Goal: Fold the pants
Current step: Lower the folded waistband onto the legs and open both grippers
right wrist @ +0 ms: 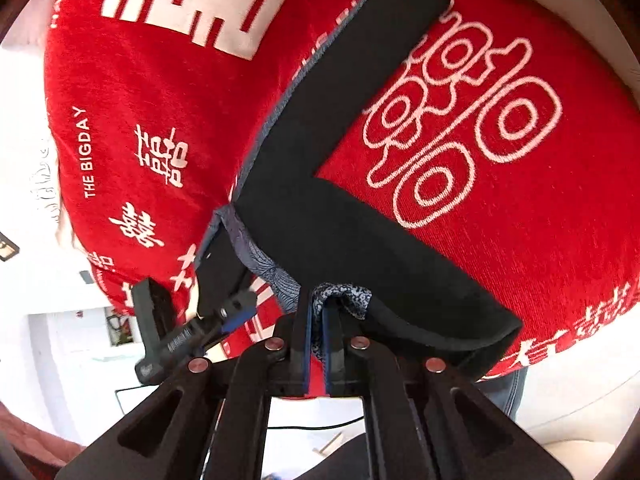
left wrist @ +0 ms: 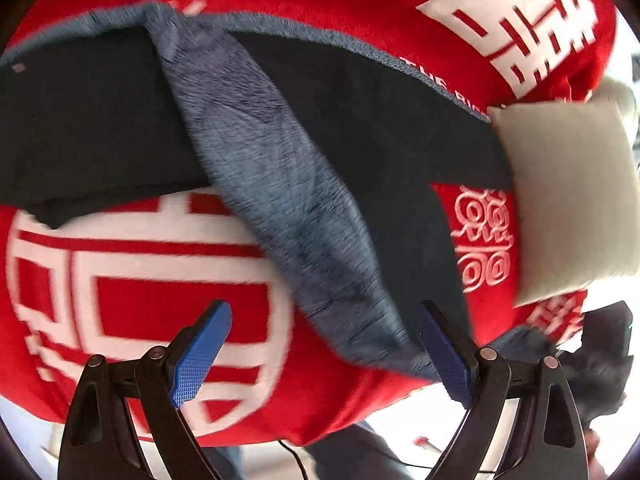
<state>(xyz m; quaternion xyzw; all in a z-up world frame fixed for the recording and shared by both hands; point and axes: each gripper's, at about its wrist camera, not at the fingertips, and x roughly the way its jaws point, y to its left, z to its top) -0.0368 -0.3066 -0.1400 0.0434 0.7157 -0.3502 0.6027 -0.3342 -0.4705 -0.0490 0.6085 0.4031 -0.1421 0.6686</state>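
Dark pants [left wrist: 360,120] with a grey-blue fleece lining [left wrist: 280,208] lie spread on a red blanket [left wrist: 140,300] with white symbols. My left gripper [left wrist: 320,356] is open and empty just above the blanket, the turned-out lining between its blue pads [left wrist: 200,348]. My right gripper [right wrist: 318,340] is shut on the pants' edge [right wrist: 340,296] near the bed's front edge; the dark legs [right wrist: 340,140] stretch away from it. The left gripper also shows in the right wrist view [right wrist: 224,320], close to the left of the pants.
A beige cushion [left wrist: 568,200] lies on the blanket right of the pants. The red blanket [right wrist: 500,160] covers the whole bed. Below its front edge are a pale floor [right wrist: 72,340] and a thin cable [right wrist: 312,426]. A person's jeans [right wrist: 504,396] stand at the bed edge.
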